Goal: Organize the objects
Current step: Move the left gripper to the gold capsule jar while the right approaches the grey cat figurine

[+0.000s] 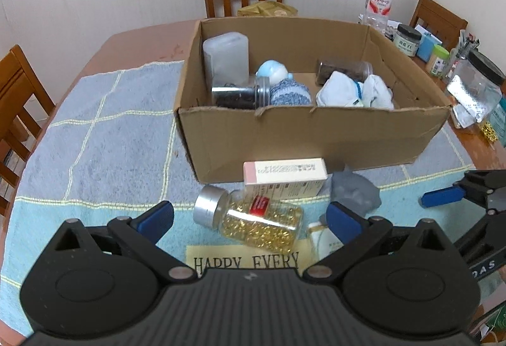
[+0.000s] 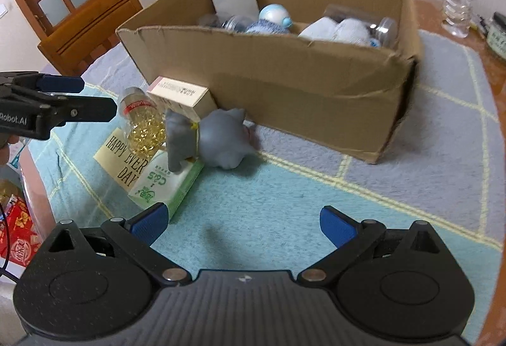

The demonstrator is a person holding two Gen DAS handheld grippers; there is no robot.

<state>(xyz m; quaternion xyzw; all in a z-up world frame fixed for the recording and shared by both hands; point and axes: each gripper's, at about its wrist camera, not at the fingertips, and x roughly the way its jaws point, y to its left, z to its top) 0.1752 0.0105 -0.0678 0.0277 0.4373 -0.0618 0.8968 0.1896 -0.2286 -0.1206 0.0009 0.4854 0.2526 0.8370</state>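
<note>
I see the open brown cardboard box on the blue checked towel. Just before it, the clear bottle of golden capsules lies sideways, silver cap pointing left toward the box. My left gripper and right gripper both gape wide, empty.

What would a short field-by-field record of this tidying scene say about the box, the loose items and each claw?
Container: cardboard box, open, on a blue checked cloth
Already inside: jars, socks, a white plastic case
Still outside: capsule bottle on its side, pink-and-white carton, grey toy, green packet
Left claw: open, around the capsule bottle
Right claw: open, empty, above the cloth
</note>
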